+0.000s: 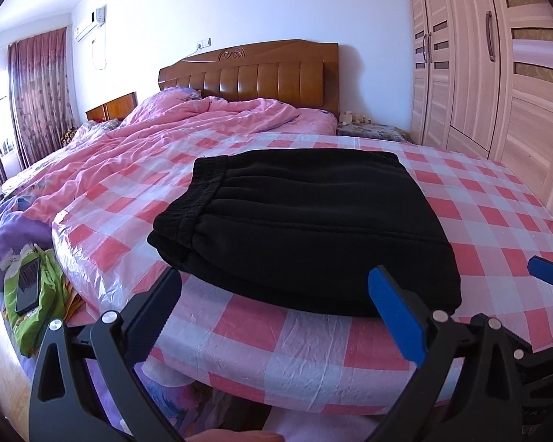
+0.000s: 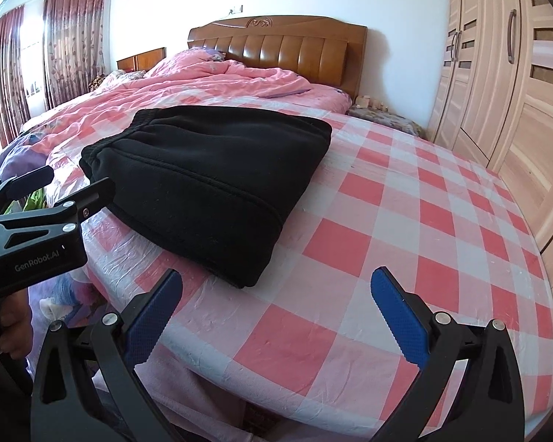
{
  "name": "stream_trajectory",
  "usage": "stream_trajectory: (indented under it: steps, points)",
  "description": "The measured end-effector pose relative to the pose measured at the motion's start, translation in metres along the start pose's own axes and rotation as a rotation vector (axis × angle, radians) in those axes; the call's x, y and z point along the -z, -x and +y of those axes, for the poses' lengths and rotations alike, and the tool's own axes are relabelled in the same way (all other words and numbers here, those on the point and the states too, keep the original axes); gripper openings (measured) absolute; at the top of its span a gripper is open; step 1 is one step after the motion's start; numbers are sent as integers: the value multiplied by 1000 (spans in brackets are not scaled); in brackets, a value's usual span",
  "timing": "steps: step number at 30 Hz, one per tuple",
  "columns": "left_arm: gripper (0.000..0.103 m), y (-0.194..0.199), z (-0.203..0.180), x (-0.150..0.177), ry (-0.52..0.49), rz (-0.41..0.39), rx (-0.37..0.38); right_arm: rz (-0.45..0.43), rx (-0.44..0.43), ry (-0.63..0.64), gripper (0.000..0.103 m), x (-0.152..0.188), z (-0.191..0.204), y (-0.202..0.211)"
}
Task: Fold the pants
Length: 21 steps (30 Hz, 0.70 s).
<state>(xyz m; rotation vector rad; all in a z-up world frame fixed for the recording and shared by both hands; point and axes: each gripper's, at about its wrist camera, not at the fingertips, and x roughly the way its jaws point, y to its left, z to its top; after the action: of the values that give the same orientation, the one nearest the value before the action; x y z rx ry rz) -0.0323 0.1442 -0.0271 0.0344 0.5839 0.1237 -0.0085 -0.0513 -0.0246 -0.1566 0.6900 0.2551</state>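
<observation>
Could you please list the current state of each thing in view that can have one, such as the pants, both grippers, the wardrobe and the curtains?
Black pants: folded into a compact stack, lying on the checkered sheet.
Left gripper: open, holding nothing.
Right gripper: open, holding nothing.
Wardrobe doors: closed.
Curtains: partly drawn.
Pink quilt: rumpled.

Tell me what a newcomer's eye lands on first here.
The black pants, folded into a compact bundle, lie on the pink-and-white checked plastic sheet near the bed's foot. Both grippers, left and right, hang open before it, holding nothing. Behind lies a rumpled pink quilt.
</observation>
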Motion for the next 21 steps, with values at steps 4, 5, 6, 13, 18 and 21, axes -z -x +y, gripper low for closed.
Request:
stream_trajectory:
  steps: [4,5,6,13,18,21]
  points:
    - [101,-1,1,0,4,5,1,2,-1,0,99,0,0,-1]
    - [101,-1,1,0,4,5,1,2,-2,0,99,0,0,-1]
    - [101,-1,1,0,5,5,1,2,-2,1,99,0,0,-1]
    - [101,-2,1,1,11,10,-1,7,-11,9,99,1,0,-3]
    - [101,-1,1,2,14,11,-2,9,-13,9,99,1,0,-3]
    - [101,-2,2,2,14,12,-1,9,-13,9,99,1,0,-3]
